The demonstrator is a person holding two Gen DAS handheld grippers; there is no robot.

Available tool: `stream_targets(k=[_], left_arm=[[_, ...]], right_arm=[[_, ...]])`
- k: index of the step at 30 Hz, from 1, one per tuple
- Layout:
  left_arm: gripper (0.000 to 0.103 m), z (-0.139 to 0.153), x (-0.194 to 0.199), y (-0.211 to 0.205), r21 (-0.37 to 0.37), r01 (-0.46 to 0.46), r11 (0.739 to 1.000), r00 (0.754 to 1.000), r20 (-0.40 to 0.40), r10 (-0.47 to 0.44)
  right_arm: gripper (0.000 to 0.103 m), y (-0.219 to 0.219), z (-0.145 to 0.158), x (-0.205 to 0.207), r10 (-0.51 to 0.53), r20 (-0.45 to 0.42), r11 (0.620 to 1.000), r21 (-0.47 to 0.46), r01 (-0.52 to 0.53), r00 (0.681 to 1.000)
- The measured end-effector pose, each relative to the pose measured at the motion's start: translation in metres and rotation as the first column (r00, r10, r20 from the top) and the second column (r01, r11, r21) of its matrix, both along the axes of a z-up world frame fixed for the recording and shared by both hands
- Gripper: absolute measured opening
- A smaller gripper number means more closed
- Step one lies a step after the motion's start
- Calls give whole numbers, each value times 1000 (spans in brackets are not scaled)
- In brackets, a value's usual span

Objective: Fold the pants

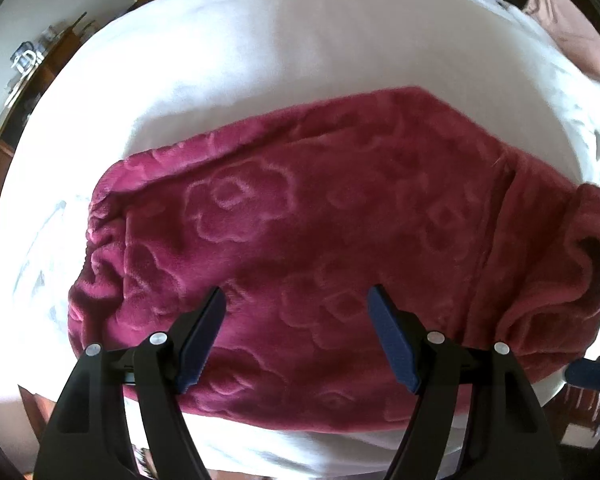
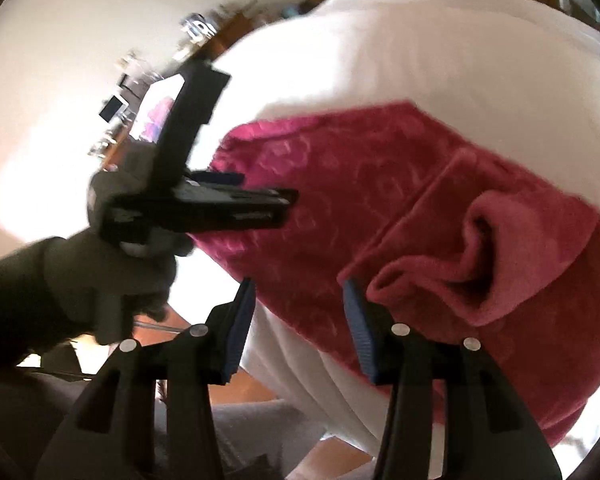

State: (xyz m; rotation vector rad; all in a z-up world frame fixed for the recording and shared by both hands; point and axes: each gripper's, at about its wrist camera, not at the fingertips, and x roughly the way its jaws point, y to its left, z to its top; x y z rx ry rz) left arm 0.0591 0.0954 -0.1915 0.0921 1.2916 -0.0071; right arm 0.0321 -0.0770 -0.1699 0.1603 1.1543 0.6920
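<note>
The pants [image 1: 320,248] lie already doubled into a thick magenta bundle across the near part of the white bed [image 1: 260,60], so most of the folding looks done — perhaps one more fold or a tidy-up of the bunched right end remains. The left gripper [image 1: 296,300] hangs over them with jaws spread and empty; the right gripper [image 2: 300,300] is also parted, pinching nothing, at the near edge — bare sheet lies open on the far side.

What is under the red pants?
A white sheet shows all round the pants, which lie on it. The part beneath them is covered, so anything else under there cannot be seen.
</note>
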Motion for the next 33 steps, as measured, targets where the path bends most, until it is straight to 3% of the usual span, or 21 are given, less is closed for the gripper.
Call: stream_targets(k=[3, 6, 9, 13, 16, 21, 26, 30, 33], left_arm=[[73, 13, -3, -8, -29, -18, 999, 1000, 23, 18], [73, 25, -10, -27, -108, -35, 994, 999, 31, 39], [73, 29, -19, -49, -184, -38, 982, 999, 27, 44], [73, 25, -28, -83, -223, -2, 975, 999, 32, 9], [73, 13, -33, -100, -223, 18, 975, 999, 34, -10], [73, -12, -35, -129, -157, 49, 986, 998, 37, -44], [73, -26, -35, -132, -159, 5, 987, 999, 37, 1], [73, -26, -40, -120, -204, -68, 977, 996, 45, 78], [73, -26, -46, -112, -211, -109, 971, 992, 44, 121]], right_arm=[[47, -31, 14, 8, -61, 2, 997, 40, 61, 998], [47, -79, 15, 19, -185, -39, 981, 58, 187, 982], [47, -127, 6, 28, -296, -73, 955, 14, 297, 953], [47, -160, 3, 38, -317, -68, 948, -30, 316, 946], [47, -170, 1, 48, -277, -50, 960, -63, 274, 960], [47, -165, -8, 63, -171, -47, 982, -88, 167, 984], [47, -145, -5, 78, 9, -6, 993, -114, -10, 1000], [47, -111, -7, 100, 176, 26, 977, -131, -171, 984], [47, -80, -15, 112, 316, 18, 939, -145, -311, 948]])
